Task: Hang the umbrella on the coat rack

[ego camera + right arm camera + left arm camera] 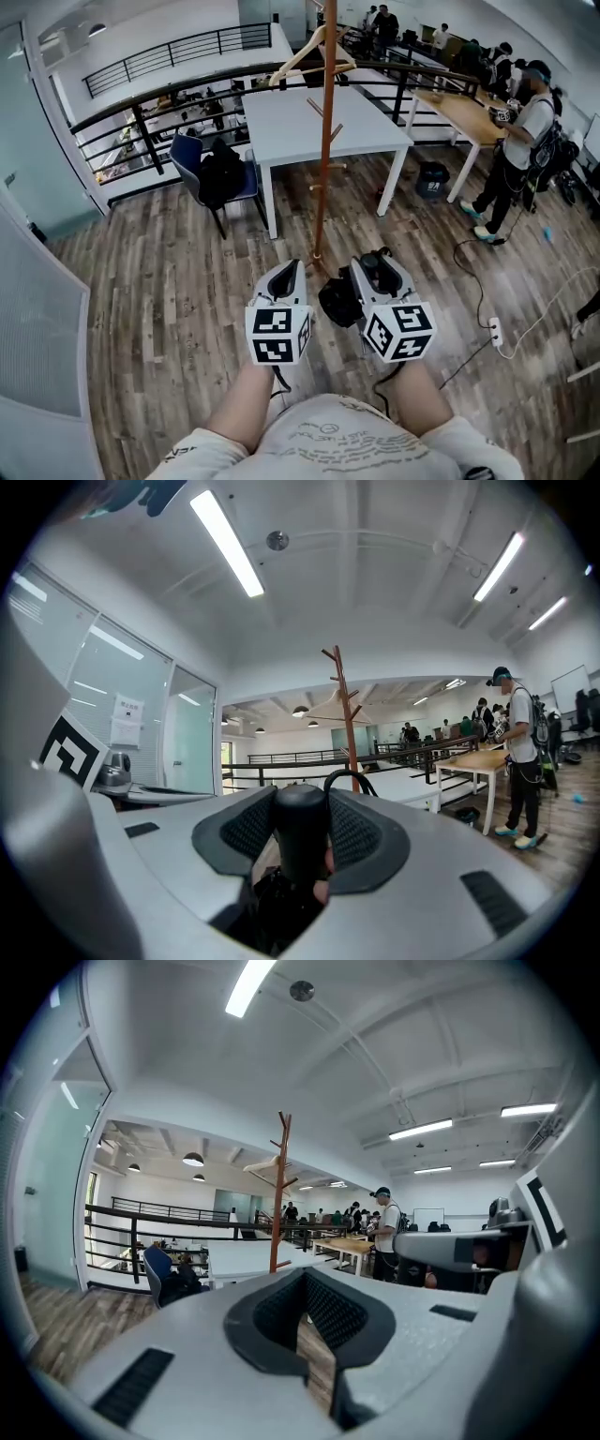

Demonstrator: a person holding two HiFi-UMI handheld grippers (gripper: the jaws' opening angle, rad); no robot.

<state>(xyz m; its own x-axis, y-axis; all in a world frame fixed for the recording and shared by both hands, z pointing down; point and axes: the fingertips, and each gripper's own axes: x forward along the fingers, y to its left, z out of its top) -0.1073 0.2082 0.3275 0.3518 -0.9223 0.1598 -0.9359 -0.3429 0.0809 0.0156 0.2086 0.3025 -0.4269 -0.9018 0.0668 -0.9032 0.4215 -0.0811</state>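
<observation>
Umbrella, black and folded, is clamped in the right tool, over the plank floor and just short of the coat rack. A white counter stands beyond. The coat rack, a thin orange-brown pole with pegs, rises from the floor at the counter's near edge, with a wooden hanger on its top. A blue chair with a black bag stands by the counter's left end. In the right gripper view the jaws press on the umbrella's thick black handle, and a cord loop arches past it. The left tool is beside the right one, its jaws drawn together with nothing between them.
</observation>
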